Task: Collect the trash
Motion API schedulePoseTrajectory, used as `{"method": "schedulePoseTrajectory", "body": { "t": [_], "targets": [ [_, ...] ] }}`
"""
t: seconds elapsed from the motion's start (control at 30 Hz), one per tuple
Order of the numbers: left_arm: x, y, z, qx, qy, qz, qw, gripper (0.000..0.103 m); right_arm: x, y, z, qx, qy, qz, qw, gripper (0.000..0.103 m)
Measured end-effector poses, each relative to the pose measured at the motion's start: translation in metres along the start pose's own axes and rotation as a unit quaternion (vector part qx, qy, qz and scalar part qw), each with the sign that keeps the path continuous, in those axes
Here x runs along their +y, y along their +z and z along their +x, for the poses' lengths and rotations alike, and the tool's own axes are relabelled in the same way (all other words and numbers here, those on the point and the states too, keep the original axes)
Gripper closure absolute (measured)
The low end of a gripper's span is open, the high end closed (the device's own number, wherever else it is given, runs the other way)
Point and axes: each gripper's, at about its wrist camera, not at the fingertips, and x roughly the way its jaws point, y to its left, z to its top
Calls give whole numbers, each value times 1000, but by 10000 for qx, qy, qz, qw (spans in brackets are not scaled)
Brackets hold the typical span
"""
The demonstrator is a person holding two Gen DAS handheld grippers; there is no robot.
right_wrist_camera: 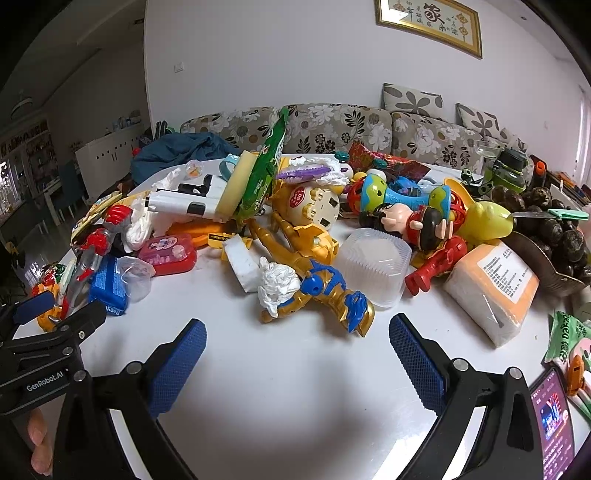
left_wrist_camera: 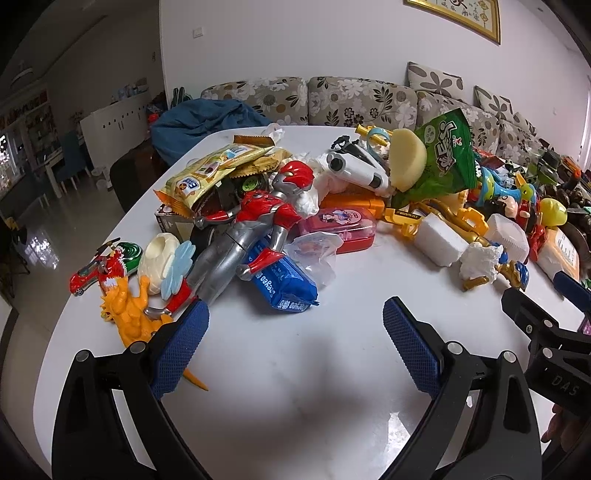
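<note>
"GenRobot.AI" is printed on the left tongs' black body (right_wrist_camera: 40, 382); "DAS" on the right tongs' body (left_wrist_camera: 563, 384); "GO!" on the cream toy (right_wrist_camera: 314, 206).

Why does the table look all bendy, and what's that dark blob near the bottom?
Both wrist views use a fisheye lens, so the table curves and corners go black. In each view the blob is a soft shadow between the open left gripper and right gripper.

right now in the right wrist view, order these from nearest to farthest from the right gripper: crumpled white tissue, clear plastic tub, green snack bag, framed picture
Measured from the right gripper, which is open over bare table:
1. Crumpled white tissue, just ahead, slightly left, against the gold and blue toy.
2. Clear plastic tub, ahead to the right, a little farther back.
3. Green snack bag, standing mid-pile.
4. Framed picture, on the far wall.
</note>
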Motion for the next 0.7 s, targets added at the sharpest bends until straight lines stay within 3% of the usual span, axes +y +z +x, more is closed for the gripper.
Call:
{"method": "schedulePoseTrajectory", "body": {
  "t": [0.7],
  "targets": [
    [1,1,4,38,6,-7,10000,10,2,1,2,27,-3,11,10000,5]
  ]
}}
